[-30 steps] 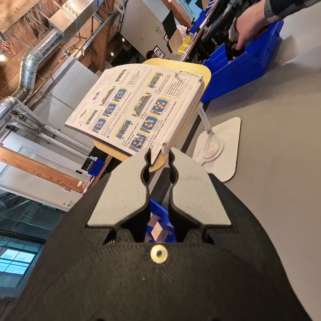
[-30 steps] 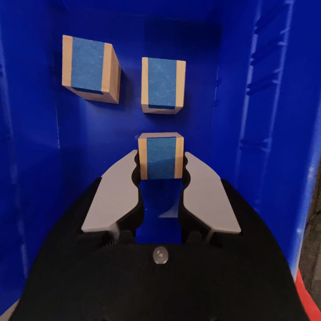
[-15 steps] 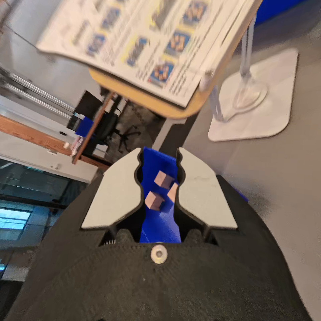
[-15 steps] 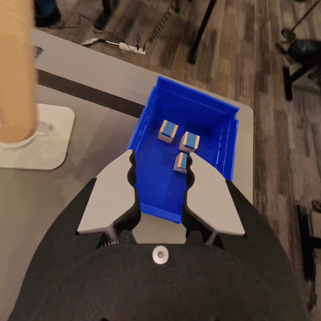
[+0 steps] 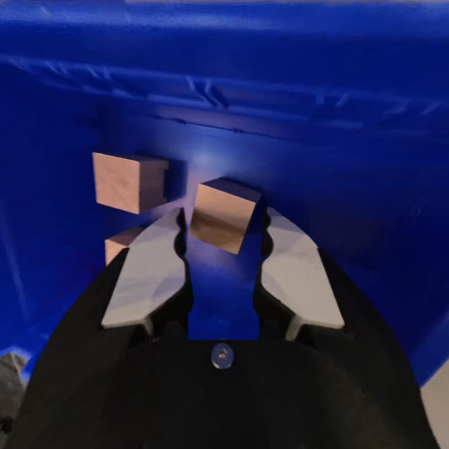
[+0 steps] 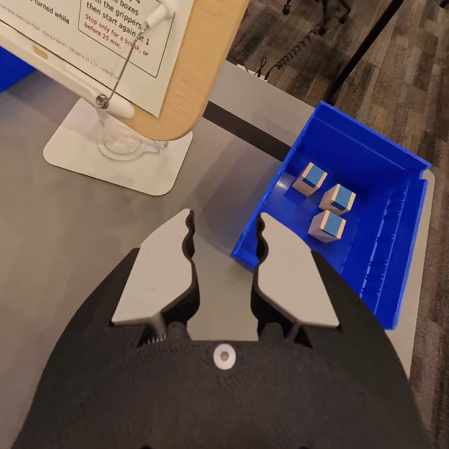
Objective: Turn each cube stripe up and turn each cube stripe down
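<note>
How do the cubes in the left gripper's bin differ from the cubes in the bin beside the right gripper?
The cubes in the left wrist view show only plain wood faces; the cubes in the right wrist view have blue stripes on top. The former are close to the left gripper; the latter lie far from the right gripper. Both sets are three cubes in blue bins.

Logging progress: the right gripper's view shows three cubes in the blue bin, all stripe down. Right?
Not quite. The three cubes do sit in the blue bin, but the right wrist view shows a blue stripe on each top face: all stripe up.
</note>
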